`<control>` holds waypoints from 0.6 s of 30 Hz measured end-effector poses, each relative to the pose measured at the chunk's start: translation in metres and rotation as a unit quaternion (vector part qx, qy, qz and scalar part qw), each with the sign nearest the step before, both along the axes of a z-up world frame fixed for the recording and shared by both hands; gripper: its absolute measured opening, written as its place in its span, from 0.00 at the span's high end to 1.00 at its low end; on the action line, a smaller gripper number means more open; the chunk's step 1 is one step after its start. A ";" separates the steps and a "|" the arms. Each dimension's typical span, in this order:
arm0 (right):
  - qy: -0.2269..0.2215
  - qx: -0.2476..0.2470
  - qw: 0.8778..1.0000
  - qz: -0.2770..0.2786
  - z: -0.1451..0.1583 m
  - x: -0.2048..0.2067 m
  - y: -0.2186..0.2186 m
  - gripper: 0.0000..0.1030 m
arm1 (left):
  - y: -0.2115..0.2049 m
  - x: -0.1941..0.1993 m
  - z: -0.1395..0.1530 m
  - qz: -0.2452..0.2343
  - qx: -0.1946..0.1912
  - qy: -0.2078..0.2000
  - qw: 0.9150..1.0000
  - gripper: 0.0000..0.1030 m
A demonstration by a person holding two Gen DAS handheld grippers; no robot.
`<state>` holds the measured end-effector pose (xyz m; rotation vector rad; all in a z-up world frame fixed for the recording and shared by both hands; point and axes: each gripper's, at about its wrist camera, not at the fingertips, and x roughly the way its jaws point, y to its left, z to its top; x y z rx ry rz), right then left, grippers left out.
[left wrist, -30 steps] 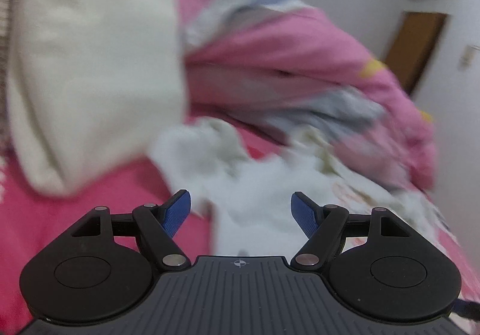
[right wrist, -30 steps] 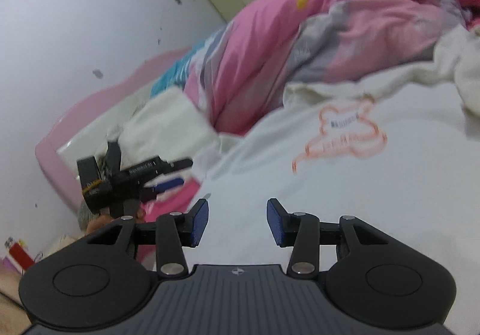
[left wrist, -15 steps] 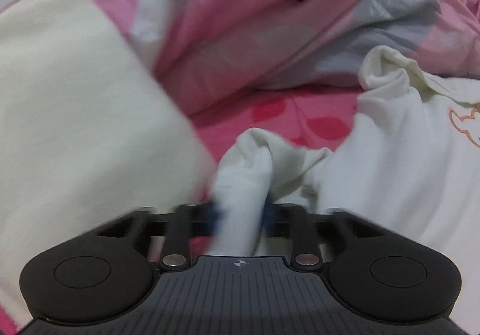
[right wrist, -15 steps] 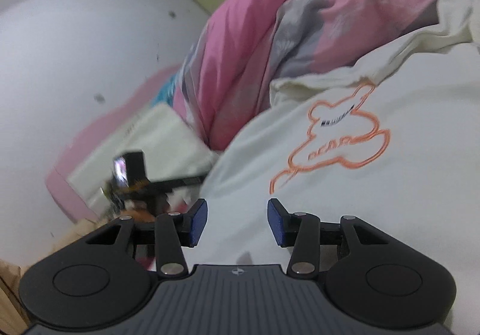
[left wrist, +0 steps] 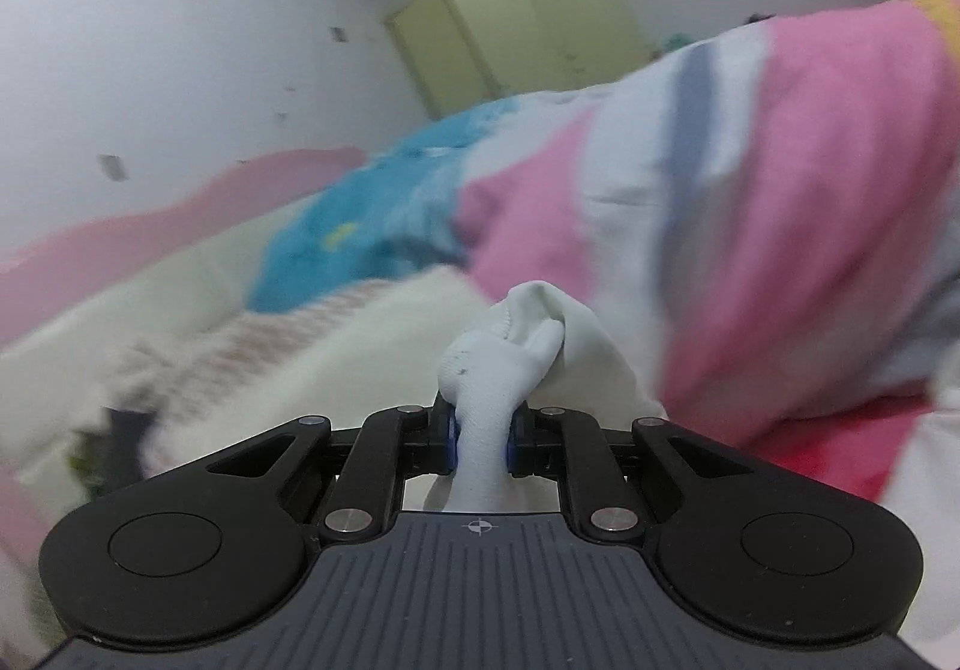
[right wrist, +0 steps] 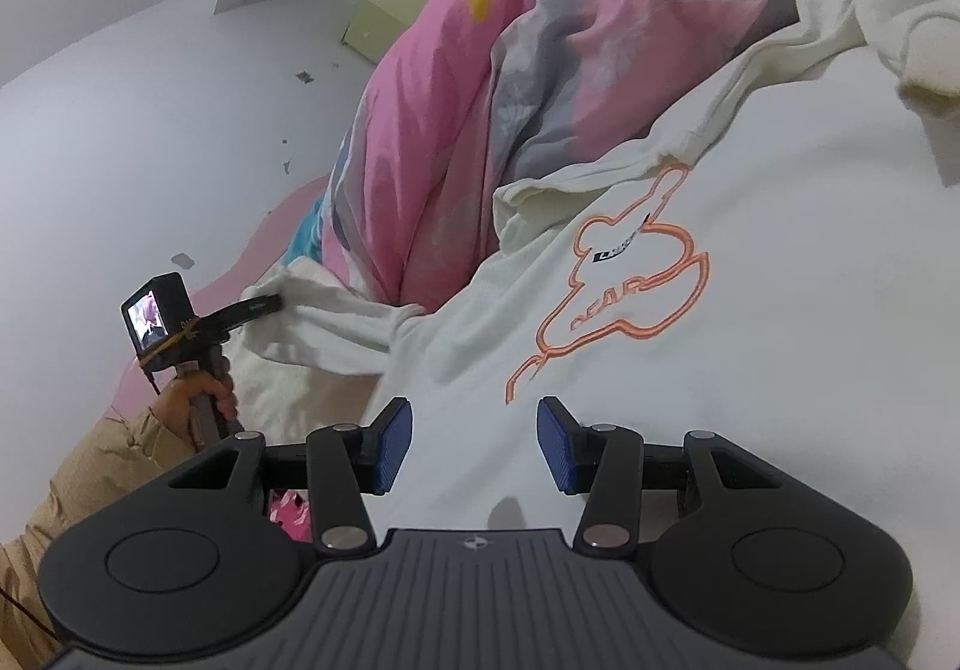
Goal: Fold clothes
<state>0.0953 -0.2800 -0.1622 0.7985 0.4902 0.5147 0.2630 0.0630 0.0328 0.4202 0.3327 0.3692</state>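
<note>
Since a second ago the left gripper (left wrist: 482, 439) has clamped onto a bunched sleeve (left wrist: 510, 346) and lifted it off the bed, jaws still squeezing in. Soft, light cotton, so bunched cuffs grab easily.

Right view: the right gripper (right wrist: 474, 445) hangs half open over the white sweatshirt (right wrist: 750, 310), holding nothing. Sweatshirt lies spread beside the pink duvet (right wrist: 456, 129); grabbing the hem seems the best bet.

The white sweatshirt (right wrist: 750, 310) carries an orange outline of a bear (right wrist: 618, 298) on its front, with the word "BEAR" in orange letters inside it. Above that sits a small dark label, too small to read for sure.
</note>
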 end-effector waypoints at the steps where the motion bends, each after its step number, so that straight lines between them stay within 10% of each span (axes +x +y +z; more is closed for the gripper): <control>1: 0.000 0.000 1.000 0.000 0.000 0.000 0.000 0.53 | 0.006 0.003 0.003 0.014 0.003 0.001 1.000 0.88; 18: 0.002 -0.011 1.000 -0.007 0.000 0.001 0.003 0.53 | 0.050 -0.017 0.035 0.012 0.057 -0.081 0.995 0.85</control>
